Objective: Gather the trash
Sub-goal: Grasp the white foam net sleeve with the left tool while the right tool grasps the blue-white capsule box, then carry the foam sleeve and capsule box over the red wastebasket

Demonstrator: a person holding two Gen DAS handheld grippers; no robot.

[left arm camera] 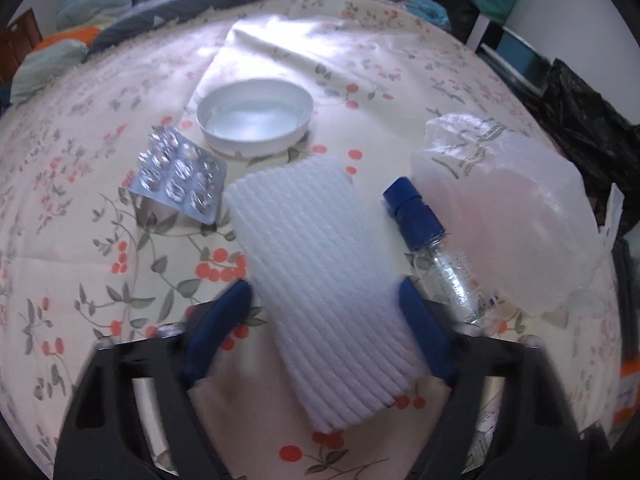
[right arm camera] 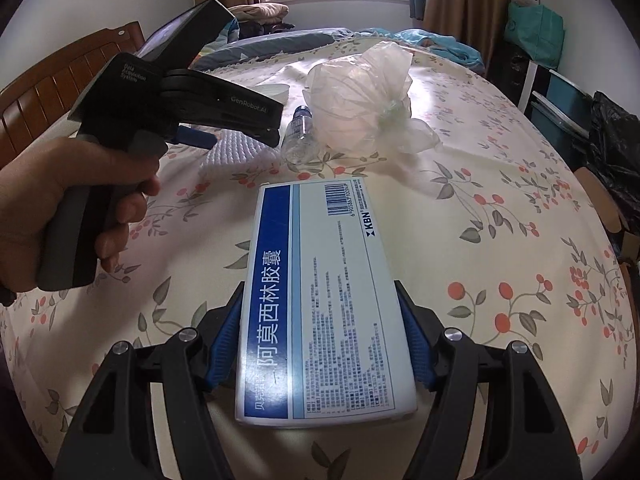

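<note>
A white foam net sleeve [left arm camera: 328, 280] lies on the flowered bedspread between the blue fingers of my left gripper [left arm camera: 326, 296]. The jaws stand wide around it; the right finger touches its edge, the left finger stands a little off it. The sleeve also shows in the right wrist view [right arm camera: 236, 152] under the left gripper's body. My right gripper [right arm camera: 320, 320] is shut on a blue-and-white medicine box [right arm camera: 320, 300], held just above the bedspread. An empty blister pack [left arm camera: 178, 174], a white lid [left arm camera: 255, 118], a small blue-capped bottle [left arm camera: 432, 248] and a crumpled clear plastic bag [left arm camera: 516, 216] lie around the sleeve.
The bedspread [left arm camera: 120, 300] covers a bed with folded bedding at the far edge [left arm camera: 180, 4]. A black bag [left arm camera: 588, 140] sits off the bed's right side. A wooden headboard [right arm camera: 48, 92] is at the left. The hand holding the left gripper [right arm camera: 60, 200] is at the left.
</note>
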